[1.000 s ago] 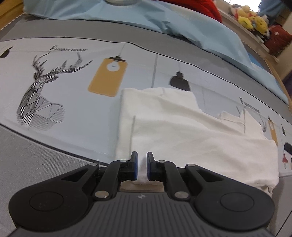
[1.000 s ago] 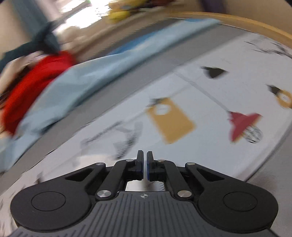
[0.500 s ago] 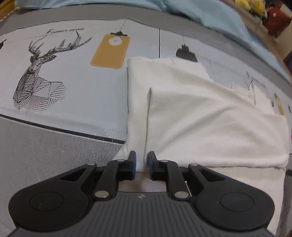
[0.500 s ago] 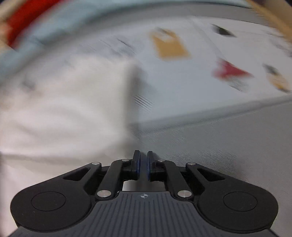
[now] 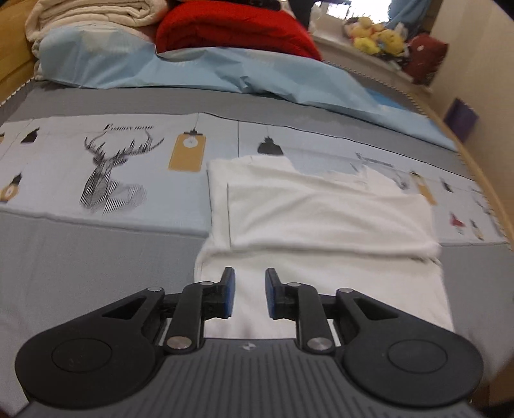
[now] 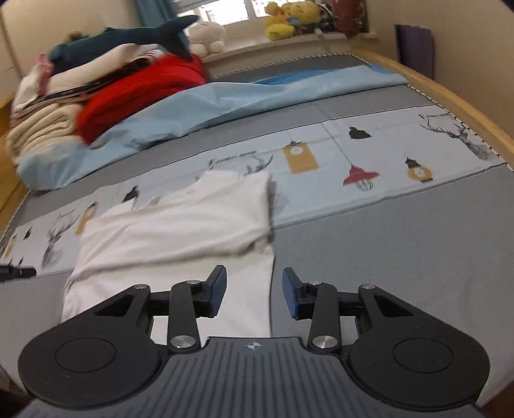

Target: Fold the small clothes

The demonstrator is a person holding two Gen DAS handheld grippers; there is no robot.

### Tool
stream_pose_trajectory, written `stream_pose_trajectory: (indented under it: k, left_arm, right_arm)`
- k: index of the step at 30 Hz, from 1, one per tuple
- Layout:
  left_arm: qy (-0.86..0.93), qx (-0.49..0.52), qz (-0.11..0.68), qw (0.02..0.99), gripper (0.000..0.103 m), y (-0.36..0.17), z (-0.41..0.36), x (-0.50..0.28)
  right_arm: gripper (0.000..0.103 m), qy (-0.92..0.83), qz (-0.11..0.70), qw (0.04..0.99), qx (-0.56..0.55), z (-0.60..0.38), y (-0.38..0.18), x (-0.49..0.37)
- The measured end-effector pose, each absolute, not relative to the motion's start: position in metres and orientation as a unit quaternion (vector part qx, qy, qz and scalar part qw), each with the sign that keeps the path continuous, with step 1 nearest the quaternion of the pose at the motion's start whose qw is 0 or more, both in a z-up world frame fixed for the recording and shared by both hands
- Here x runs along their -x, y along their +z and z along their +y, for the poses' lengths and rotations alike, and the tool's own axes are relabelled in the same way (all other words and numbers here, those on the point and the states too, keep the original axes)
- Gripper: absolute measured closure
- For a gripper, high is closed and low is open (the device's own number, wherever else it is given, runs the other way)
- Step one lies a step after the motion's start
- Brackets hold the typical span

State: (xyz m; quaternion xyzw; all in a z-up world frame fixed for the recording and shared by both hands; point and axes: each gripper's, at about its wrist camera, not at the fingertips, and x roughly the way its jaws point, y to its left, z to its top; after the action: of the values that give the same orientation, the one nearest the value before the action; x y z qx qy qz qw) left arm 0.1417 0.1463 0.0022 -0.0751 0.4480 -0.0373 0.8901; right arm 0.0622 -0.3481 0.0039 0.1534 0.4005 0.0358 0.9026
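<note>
1. Left wrist view: the left gripper hangs released above the near edge of the white garment, jaws just opened, nothing between them.
2. The right gripper, likewise just opened and empty, hovers over the garment's right edge.
3. The garment lies partly folded on the bed.

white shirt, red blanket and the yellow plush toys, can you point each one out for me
white shirt (image 5: 321, 209), left wrist view, on the folded-over upper layer
red blanket (image 5: 231, 27), left wrist view, middle of the bundle
yellow plush toys (image 6: 286, 16), right wrist view, on the yellow toy on the sill
</note>
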Motion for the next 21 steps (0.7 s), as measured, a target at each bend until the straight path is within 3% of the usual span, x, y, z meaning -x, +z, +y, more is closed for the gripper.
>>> stream_pose_trajectory:
  k: [9,21]
  left_arm:
    - [-0.014,0.187,0.520,0.833,0.077,-0.060,0.189,-0.039]
    - [0.016,0.123,0.593,0.795,0.075,-0.096,0.172,-0.034]
  right_arm:
    - [0.063,0.019,0.483,0.857,-0.180,-0.339,-0.070,-0.017]
    - [0.063,-0.001,0.559,0.818,-0.136,-0.331,-0.112,-0.009]
